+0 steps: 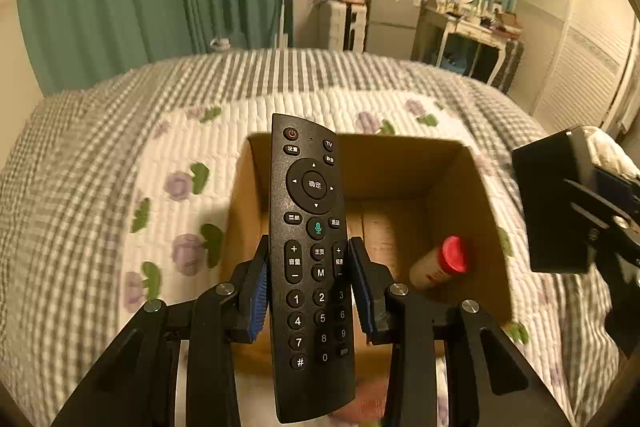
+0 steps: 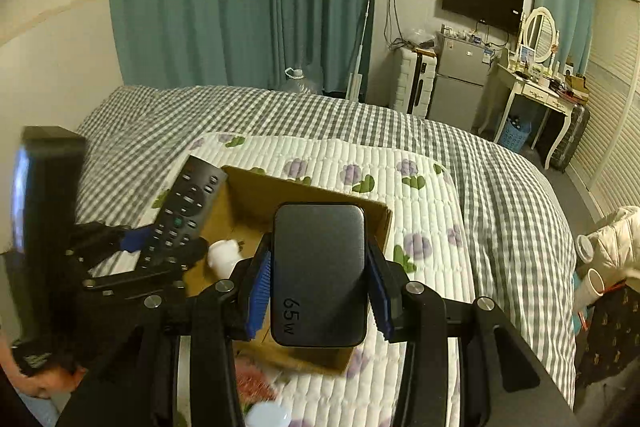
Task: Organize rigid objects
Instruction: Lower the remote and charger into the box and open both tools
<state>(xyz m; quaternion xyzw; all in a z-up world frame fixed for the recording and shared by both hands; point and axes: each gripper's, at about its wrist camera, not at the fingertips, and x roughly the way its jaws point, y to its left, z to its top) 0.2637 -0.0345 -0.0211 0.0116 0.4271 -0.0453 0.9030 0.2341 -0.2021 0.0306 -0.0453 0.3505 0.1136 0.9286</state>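
A black TV remote (image 1: 310, 247) stands upright between the blue pads of my left gripper (image 1: 309, 243), which is shut on its lower half. It hangs over an open cardboard box (image 1: 400, 167) on the bed. A bottle with a red cap (image 1: 440, 263) lies inside the box. In the right wrist view my right gripper (image 2: 319, 243) is shut on a black charger block (image 2: 320, 267) marked 65W, above the box's near right part (image 2: 248, 199). The left gripper (image 2: 160, 247) with the remote (image 2: 188, 203) shows at the left there. The right gripper (image 1: 592, 211) appears at the right edge of the left wrist view.
The box sits on a white floral pad (image 2: 400, 163) over a grey checked quilt (image 2: 500, 195). A pink item (image 2: 256, 383) and a white lid (image 2: 268, 415) lie near the front. A cream jacket (image 2: 616, 239) is off the bed's right side. Furniture lines the far wall.
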